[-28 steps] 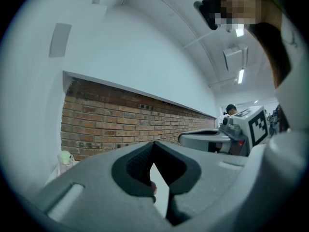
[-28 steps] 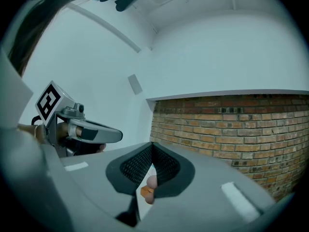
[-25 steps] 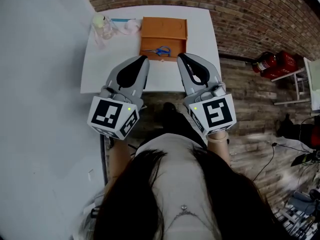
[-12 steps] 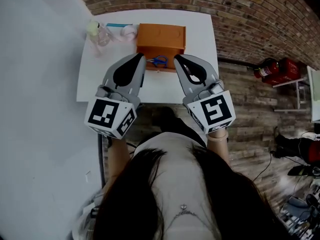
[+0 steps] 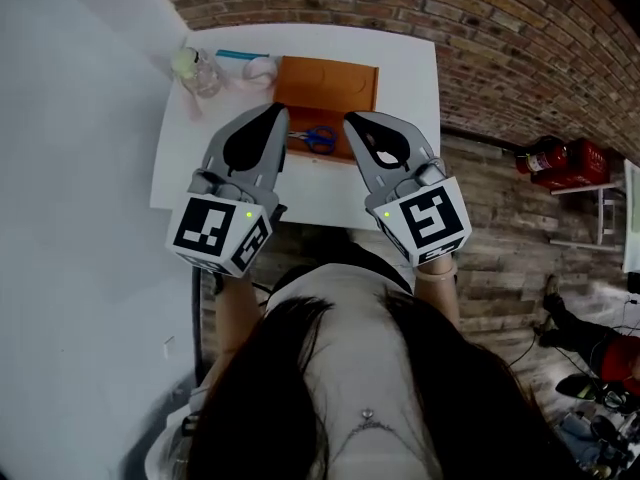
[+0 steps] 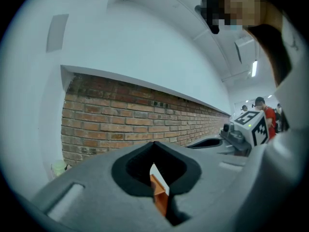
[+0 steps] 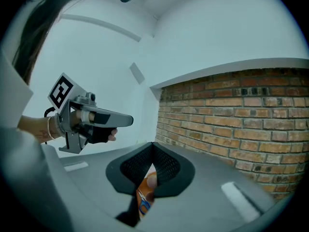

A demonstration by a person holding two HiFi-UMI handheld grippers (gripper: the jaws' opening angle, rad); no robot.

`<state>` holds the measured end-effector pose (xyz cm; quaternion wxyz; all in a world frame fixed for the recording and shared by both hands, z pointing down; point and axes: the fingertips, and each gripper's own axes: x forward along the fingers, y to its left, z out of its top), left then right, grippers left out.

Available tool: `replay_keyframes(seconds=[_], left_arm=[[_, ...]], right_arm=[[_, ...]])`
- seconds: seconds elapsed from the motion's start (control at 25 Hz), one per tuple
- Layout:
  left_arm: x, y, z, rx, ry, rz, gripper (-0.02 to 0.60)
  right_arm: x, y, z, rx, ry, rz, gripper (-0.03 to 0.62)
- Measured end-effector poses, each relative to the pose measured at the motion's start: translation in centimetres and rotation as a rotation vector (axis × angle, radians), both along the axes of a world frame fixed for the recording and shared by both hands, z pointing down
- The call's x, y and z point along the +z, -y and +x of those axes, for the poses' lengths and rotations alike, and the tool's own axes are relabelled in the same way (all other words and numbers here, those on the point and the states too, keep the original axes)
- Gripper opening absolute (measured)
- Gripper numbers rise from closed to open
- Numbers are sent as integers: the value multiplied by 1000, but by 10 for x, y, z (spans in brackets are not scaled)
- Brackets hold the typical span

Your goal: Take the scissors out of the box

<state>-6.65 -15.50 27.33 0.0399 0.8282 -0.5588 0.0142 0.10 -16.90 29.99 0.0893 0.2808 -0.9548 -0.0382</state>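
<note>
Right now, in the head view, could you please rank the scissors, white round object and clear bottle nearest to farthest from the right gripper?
1. scissors, in the box, just left of the right gripper.
2. white round object, beyond the box's left edge.
3. clear bottle, at the table's far-left corner.

A white rectangular tabletop [image 5: 185, 163] is standing with its far edge against a red-brown brick wall [image 5: 480, 28]. At its far left corner a small clear plastic bottle with a pale yellow-green cap [image 5: 196, 68] is sitting. Just right of it, a thin blue pen-like stick [image 5: 236, 54] is lying beside a white ring-shaped roll [image 5: 260, 69]. A plain pale wall [image 5: 70, 168] is running along the left. To the right, a red fire extinguisher [image 5: 542, 155] is lying on a weathered wooden plank floor [image 5: 500, 268], and dark blurred cables [image 5: 600, 423] are trailing across the near right corner.
</note>
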Motion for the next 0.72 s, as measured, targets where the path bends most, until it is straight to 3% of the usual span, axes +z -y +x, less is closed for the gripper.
replay_keyframes(seconds=[0.36, 0.72], left_arm=[[4, 7, -6, -58, -3, -14, 0], [2, 7, -7, -48, 3, -19, 0]], right_arm=[[10, 13, -5, -56, -11, -23, 8], [22, 13, -8, -72, -29, -49, 8]])
